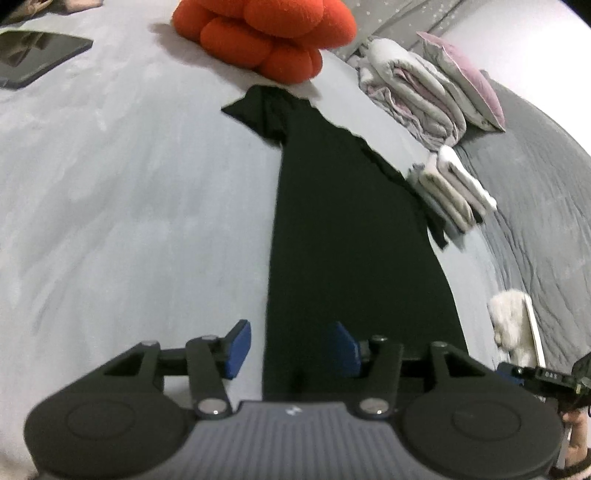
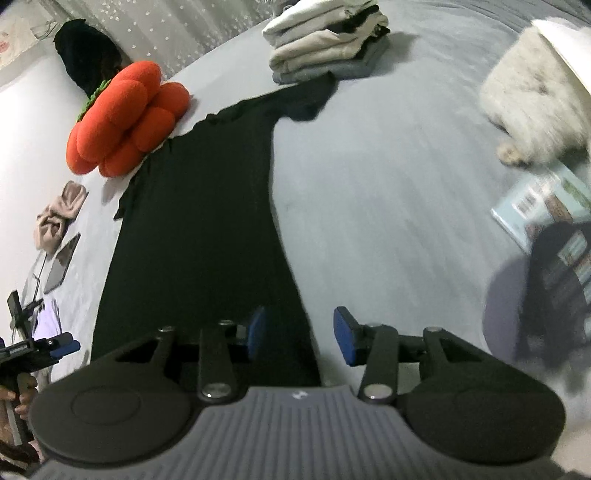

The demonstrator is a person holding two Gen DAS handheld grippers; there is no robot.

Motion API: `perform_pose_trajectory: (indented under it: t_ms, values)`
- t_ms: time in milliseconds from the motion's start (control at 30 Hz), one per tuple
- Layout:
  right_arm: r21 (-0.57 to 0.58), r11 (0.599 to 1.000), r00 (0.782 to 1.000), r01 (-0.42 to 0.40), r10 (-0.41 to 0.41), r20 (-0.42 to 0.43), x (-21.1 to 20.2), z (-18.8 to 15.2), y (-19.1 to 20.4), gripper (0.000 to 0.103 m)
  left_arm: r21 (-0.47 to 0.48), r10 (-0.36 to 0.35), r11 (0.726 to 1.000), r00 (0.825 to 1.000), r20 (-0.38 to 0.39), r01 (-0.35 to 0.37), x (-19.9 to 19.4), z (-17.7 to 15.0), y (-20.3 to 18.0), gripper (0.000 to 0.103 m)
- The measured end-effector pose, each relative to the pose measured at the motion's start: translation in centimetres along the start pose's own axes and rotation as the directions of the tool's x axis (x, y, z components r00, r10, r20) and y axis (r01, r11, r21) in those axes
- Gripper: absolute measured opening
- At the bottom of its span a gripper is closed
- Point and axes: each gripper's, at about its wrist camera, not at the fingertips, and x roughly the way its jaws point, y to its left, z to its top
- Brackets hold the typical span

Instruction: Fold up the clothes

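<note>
A long black soft-knit garment is laid out lengthwise on the pale grey bedsheet, its body narrowed into a strip, apparently so that it can be folded across its length. Its near hem lies directly under both tools; its far end, with a bunched sleeve, reaches toward the orange lobed plush cushion.

The left gripper is held low over the near left edge of the garment. Its blue-padded fingers are spread wide, one over bare sheet and one over the cloth, so the edge is straddled rather than pinched; nothing is held. The right gripper is set in mirror fashion at the near right edge, also spread wide and empty, with one pad over cloth and one over sheet. Whether either tool touches the fabric cannot be told.

This paired placement at the two near corners is judged to be preparation for lifting the hem and carrying it toward the far end.

A stack of folded cream and grey clothes is kept just beside the far sleeve, probably as the pile for finished items.
</note>
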Motion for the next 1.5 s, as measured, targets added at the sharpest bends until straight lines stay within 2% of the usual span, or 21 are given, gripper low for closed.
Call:
perform_pose_trajectory:
  t_ms: [233, 400, 600, 767, 933, 1000, 1100, 1200, 1300, 1367, 1433, 1500]
  values:
    - [-0.043, 0.999, 1.0, 0.003, -0.003, 0.001, 2.7, 4.6, 2.7, 0.046, -0.082, 0.029, 0.996, 0.996, 0.079, -0.023, 4.2, 5.4, 1.1, 0.051]
    - [-0.058, 0.998, 0.999, -0.04, 0.041, 0.013, 5.3, 7.4, 4.6, 0.046, -0.149, 0.06, 0.988, 0.99, 0.128, -0.04, 7.5, 9.0, 2.3, 0.049]
    - [-0.039, 0.999, 1.0, -0.02, 0.021, 0.023, 8.8, 10.1, 4.7, 0.046, -0.237, 0.072, 0.971, 0.983, 0.168, -0.03, 10.8, 12.4, 3.8, 0.044]
    - [0.018, 1.0, 0.999, 0.005, -0.005, 0.036, 11.5, 12.2, 3.1, 0.046, -0.292, 0.086, 0.956, 0.973, 0.213, -0.02, 12.7, 14.4, 4.9, 0.031]
    - [0.16, 0.987, 0.993, 0.004, -0.023, 0.115, 13.3, 14.8, -0.2, 0.046, -0.301, 0.139, 0.951, 0.965, 0.225, -0.067, 14.1, 16.3, 5.4, 0.007]
    - [0.215, 0.977, 0.989, 0.003, -0.035, 0.145, 14.1, 15.9, -1.3, 0.046, -0.299, 0.154, 0.951, 0.962, 0.224, -0.082, 14.6, 17.0, 5.6, 0.002]
    - [0.253, 0.967, 0.981, 0.008, -0.057, 0.186, 15.3, 17.5, -2.3, 0.046, -0.274, 0.173, 0.956, 0.959, 0.225, -0.109, 15.0, 18.0, 5.6, 0.001]
    - [0.267, 0.963, 0.969, 0.022, -0.086, 0.23, 16.6, 18.9, -2.7, 0.046, -0.211, 0.232, 0.96, 0.945, 0.23, -0.184, 15.1, 19.3, 4.9, 0.0]
    - [0.242, 0.968, 0.956, 0.06, -0.125, 0.263, 17.7, 20.0, -2.3, 0.044, -0.139, 0.306, 0.95, 0.919, 0.249, -0.279, 14.8, 20.9, 4.5, 0.0]
    - [0.21, 0.972, 0.947, 0.108, -0.165, 0.276, 18.3, 20.6, -1.8, 0.035, -0.107, 0.345, 0.939, 0.899, 0.271, -0.328, 14.5, 21.9, 4.6, 0.0]
    - [0.178, 0.971, 0.937, 0.161, -0.206, 0.281, 18.8, 21.1, -1.4, 0.018, -0.08, 0.381, 0.924, 0.877, 0.293, -0.375, 14.0, 23.1, 4.9, 0.0]
    - [0.148, 0.967, 0.927, 0.205, -0.241, 0.286, 19.1, 21.5, -1.1, 0.008, -0.06, 0.419, 0.904, 0.852, 0.314, -0.422, 13.5, 24.4, 5.2, 0.0]
